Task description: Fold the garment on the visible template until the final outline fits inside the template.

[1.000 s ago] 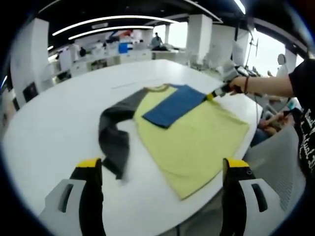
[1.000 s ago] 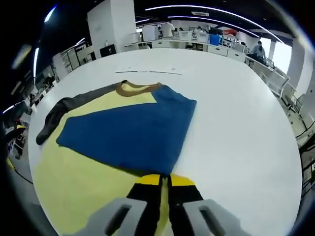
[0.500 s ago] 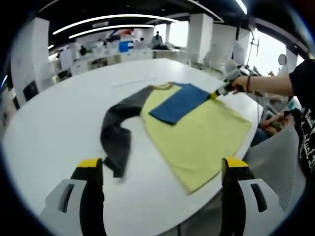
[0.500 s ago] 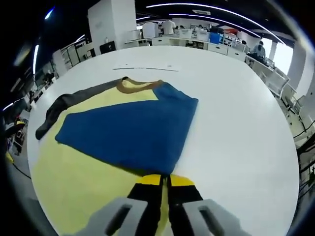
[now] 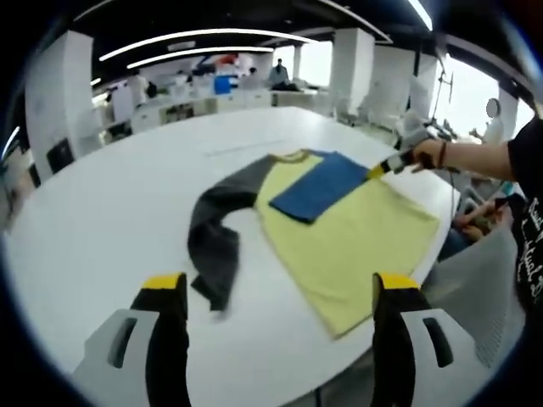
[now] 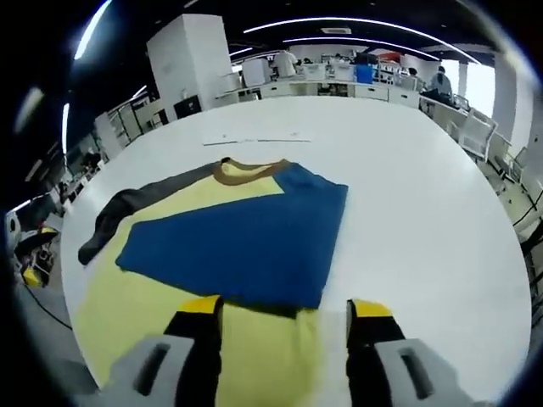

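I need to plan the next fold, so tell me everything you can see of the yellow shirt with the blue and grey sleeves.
The yellow shirt with one blue and one dark grey sleeve lies flat on the round white table, soft knit by its look, with a brownish collar. The blue sleeve is folded across the chest. The grey sleeve trails out, bent, onto bare table. The hem corner nears the table's edge. The right gripper hangs open over the blue sleeve's cuff end, the left gripper open, apart from the shirt.

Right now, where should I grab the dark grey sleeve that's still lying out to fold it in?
Take the dark grey sleeve at its free cuff end, nearest the left tongs, coming from the bare-table side. It lies flat, bent away from the yellow shirt body, so the cuff lifts freely.
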`<state>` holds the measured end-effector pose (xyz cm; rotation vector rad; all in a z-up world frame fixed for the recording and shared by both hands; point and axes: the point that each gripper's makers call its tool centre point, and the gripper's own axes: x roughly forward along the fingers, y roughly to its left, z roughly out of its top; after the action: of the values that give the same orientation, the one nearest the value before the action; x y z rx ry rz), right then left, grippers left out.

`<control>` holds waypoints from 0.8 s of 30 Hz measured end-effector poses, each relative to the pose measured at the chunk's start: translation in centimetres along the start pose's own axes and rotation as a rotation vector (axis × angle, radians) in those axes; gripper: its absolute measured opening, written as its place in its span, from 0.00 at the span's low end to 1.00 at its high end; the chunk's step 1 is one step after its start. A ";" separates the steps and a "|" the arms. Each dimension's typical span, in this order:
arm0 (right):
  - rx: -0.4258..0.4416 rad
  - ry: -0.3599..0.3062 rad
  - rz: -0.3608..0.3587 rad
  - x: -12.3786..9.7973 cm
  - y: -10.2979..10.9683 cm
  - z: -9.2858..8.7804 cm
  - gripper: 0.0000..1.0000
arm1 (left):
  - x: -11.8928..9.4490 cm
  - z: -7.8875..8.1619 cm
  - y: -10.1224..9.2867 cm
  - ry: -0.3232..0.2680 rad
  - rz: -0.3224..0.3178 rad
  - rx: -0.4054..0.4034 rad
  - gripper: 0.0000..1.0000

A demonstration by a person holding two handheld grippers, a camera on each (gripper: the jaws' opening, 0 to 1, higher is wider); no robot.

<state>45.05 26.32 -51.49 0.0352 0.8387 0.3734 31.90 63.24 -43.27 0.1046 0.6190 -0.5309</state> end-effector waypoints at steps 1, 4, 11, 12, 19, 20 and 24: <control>-0.006 -0.004 0.007 -0.2 0.3 0.1 0.70 | 0.0 0.0 0.2 -0.001 0.003 -0.001 0.85; -0.054 -0.005 0.024 -1.2 1.0 0.1 0.75 | -0.3 0.3 0.9 -0.004 0.013 0.004 0.82; -0.085 -0.031 0.052 -3.9 2.4 0.0 0.88 | -0.8 1.1 3.1 -0.030 0.035 -0.021 0.73; -0.101 -0.037 0.064 -4.5 2.8 0.1 0.89 | -0.8 1.1 3.7 -0.032 0.044 -0.028 0.72; -0.170 -0.073 0.129 -7.5 5.7 0.1 0.96 | -1.1 1.6 6.3 -0.049 0.097 -0.060 0.61; -0.172 -0.085 0.139 -7.9 6.0 0.2 0.96 | -1.1 1.8 6.5 -0.058 0.094 -0.070 0.60; -0.152 -0.122 0.170 -9.3 7.5 0.0 0.98 | -0.9 1.7 7.6 -0.059 0.112 -0.083 0.58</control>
<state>37.11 30.23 -43.48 -0.0118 0.6872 0.5882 35.98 69.77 -41.87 0.0445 0.5732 -0.3977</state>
